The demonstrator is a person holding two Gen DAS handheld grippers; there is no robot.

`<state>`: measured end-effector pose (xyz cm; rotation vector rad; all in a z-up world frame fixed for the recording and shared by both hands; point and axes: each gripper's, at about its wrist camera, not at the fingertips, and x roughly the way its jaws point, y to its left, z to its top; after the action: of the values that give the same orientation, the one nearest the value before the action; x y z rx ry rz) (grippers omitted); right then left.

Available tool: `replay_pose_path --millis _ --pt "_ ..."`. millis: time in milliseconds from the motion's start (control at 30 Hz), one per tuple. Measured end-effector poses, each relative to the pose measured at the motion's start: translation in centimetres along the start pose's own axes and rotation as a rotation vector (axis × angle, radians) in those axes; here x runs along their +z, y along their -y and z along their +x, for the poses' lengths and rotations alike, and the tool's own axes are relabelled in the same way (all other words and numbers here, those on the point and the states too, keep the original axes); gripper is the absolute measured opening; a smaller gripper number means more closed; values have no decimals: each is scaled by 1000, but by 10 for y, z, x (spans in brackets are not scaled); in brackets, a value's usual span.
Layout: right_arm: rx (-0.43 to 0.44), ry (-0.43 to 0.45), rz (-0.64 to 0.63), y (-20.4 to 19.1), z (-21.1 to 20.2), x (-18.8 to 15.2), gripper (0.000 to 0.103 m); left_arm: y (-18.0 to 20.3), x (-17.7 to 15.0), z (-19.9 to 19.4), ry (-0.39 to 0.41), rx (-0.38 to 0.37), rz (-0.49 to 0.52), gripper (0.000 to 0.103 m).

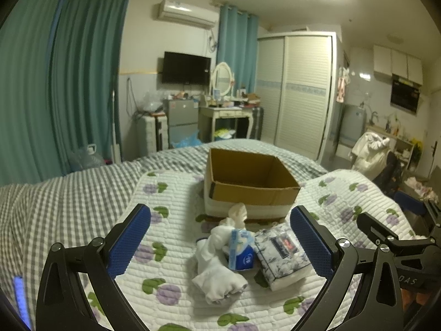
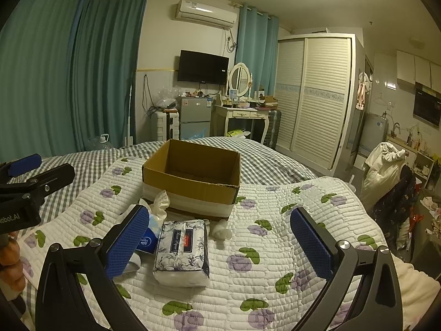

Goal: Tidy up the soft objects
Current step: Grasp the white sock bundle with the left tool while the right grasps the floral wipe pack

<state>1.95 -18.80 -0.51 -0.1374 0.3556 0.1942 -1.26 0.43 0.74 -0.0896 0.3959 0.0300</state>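
**Two open grippers over a quilted bed, soft things heaped before the box**

We work on a bed: a white quilted pad (image 2: 275, 220) printed with purple flowers and green leaves lies over a grey-and-white checked sheet (image 1: 69, 193). On the pad stands an open cardboard box (image 1: 248, 184), its inside bare as far as we can see.

Just in front of the box the soft things lie in a cluster. A floral tissue pack (image 2: 182, 251) lies flat; touching its left side is a small blue tissue pack (image 1: 242, 251), and against that a bundle of white cloth (image 1: 217, 270). A crumpled white tissue (image 1: 238, 212) rests by the box's near wall. A small white roll (image 2: 220, 230) sits beside the floral pack's far right corner.

Our left gripper (image 1: 220, 242) is spread wide, its blue pads either side of the cluster and holding nothing. Our right gripper (image 2: 220, 242) is equally wide and empty, the floral pack lying between its pads, nearer the left one.

Beyond the bed we see teal curtains (image 2: 55, 82), a wall-mounted air conditioner (image 2: 206, 12), a dark television (image 2: 202, 66), a small grey fridge (image 2: 194, 118), a white dressing table (image 2: 242, 115) with an oval mirror, and a louvred white wardrobe (image 2: 314, 93).
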Motion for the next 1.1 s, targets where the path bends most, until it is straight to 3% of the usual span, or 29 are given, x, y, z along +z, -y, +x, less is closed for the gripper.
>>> replay_pose_path --millis 167,533,800,933,1100 --pt "5 -9 7 1 -2 -3 103 -5 -15 8 -61 29 2 103" --pt "119 -217 -46 -22 70 -63 100 -15 -97 90 -383 20 -31 97" --pt "148 -281 -45 -23 98 -85 99 4 -115 123 -456 -21 13 97" --pt "165 -288 -35 -21 102 -86 99 7 -120 140 -483 -51 18 79" --pt "194 -312 -26 -24 109 -91 98 3 -119 126 -464 -84 24 60"
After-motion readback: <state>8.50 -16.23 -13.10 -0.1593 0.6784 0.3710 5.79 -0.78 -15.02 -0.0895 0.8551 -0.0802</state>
